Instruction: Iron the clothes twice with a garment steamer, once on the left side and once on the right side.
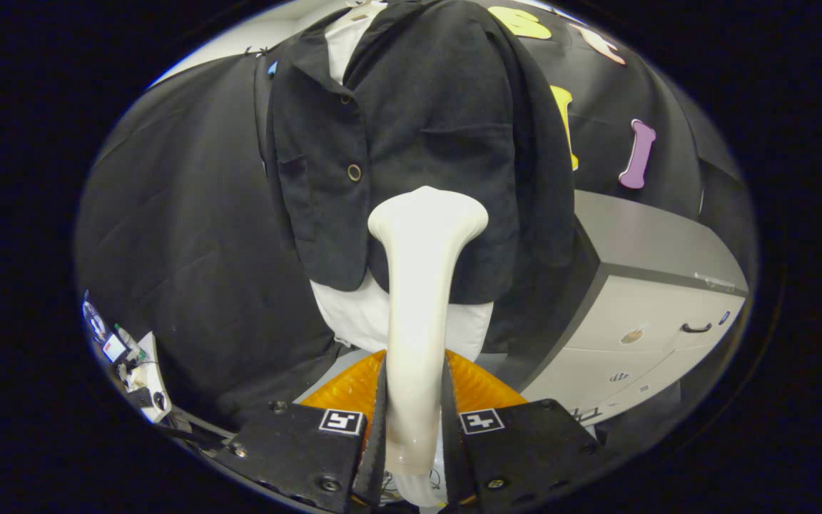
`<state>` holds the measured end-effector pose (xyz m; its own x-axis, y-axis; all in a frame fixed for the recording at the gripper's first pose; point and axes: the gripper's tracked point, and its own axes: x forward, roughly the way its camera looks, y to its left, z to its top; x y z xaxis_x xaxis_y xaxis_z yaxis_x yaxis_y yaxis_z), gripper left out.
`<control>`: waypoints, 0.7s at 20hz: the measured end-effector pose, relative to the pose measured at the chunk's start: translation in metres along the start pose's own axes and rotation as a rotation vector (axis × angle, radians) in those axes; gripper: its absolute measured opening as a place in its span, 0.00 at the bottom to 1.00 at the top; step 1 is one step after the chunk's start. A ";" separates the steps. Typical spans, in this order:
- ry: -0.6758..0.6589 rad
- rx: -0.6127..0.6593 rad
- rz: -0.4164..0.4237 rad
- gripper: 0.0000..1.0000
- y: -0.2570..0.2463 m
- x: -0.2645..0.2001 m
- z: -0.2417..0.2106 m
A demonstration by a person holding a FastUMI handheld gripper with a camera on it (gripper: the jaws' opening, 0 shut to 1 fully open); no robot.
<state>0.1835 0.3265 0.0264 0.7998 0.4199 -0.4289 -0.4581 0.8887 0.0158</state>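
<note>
A dark jacket hangs over a white garment on a form straight ahead of the fingers. My gripper is shut on the handle of a cream garment steamer, both fingers pressing its sides. The steamer stands up from between the fingers, and its wide head sits against the jacket's lower front, just right of the buttoned edge and the brass button. Whether the head touches the cloth I cannot tell.
A grey and white drawer cabinet stands close on the right of the jacket. An orange ribbed object lies just beyond the fingers, below the white garment. A cluttered white stand sits low on the left.
</note>
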 end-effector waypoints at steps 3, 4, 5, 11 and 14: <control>0.027 0.002 0.006 0.36 0.000 0.005 -0.014; 0.038 0.002 0.004 0.36 -0.001 0.006 -0.017; 0.043 0.006 0.003 0.36 -0.001 0.007 -0.020; 0.005 0.011 0.003 0.36 0.002 -0.003 -0.003; -0.050 0.007 0.019 0.36 0.013 -0.031 0.024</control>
<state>0.1621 0.3300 0.0618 0.8094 0.4451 -0.3830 -0.4708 0.8817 0.0297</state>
